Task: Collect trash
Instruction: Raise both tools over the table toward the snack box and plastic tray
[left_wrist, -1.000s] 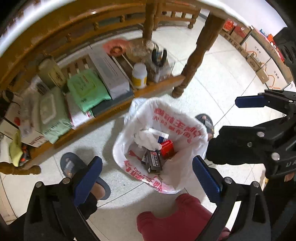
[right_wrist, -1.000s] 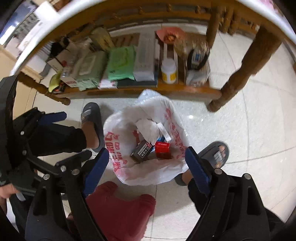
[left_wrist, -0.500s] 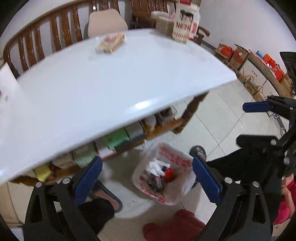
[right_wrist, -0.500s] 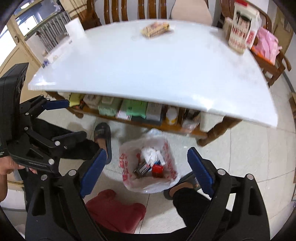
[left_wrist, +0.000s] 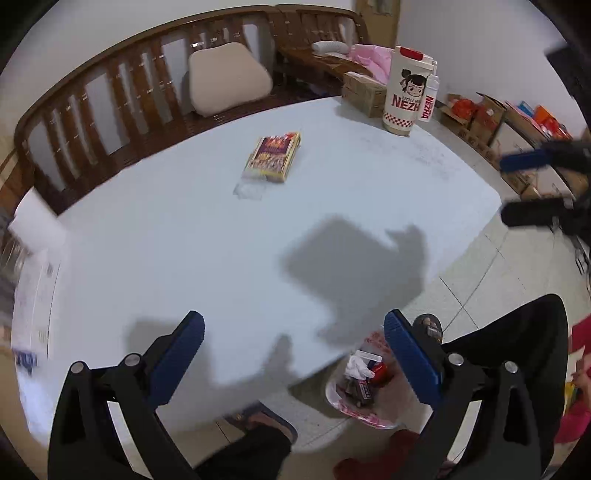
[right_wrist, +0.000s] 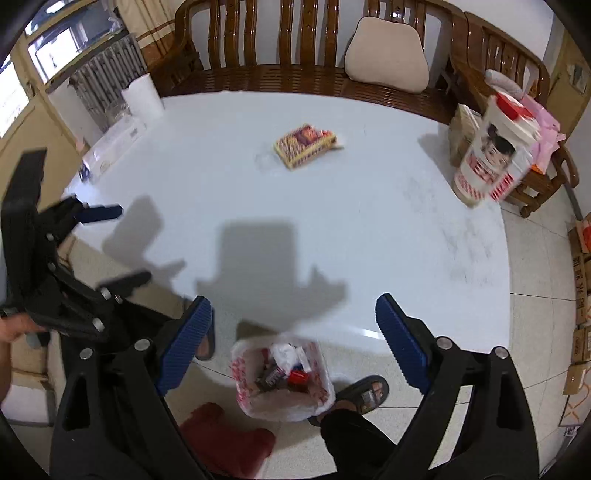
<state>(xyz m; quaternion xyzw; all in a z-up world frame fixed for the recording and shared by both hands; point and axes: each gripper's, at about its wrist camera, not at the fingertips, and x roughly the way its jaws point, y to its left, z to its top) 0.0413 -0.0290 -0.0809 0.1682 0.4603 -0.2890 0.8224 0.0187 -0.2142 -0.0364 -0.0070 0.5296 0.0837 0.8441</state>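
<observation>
So the snack box (right_wrist: 305, 144) sits mid-table (right_wrist: 369, 229), with a crumpled wrapper (right_wrist: 265, 161) just left of it. A big cup (right_wrist: 491, 162) is at the table's far right corner, a bench (right_wrist: 295, 48) behind it. My trash bag (right_wrist: 282, 376) is on the floor below the near edge, between my feet.

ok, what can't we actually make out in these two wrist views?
- Trash bag, left wrist view: partly hidden by the table edge and the left gripper finger.
- Items in the bag, both views: too small to identify.
- Clear wrapper beside the snack box: faint; contents unclear.
- Bucket, right wrist view: motion-blurred, print unreadable.
- Right gripper: open, empty.
</observation>
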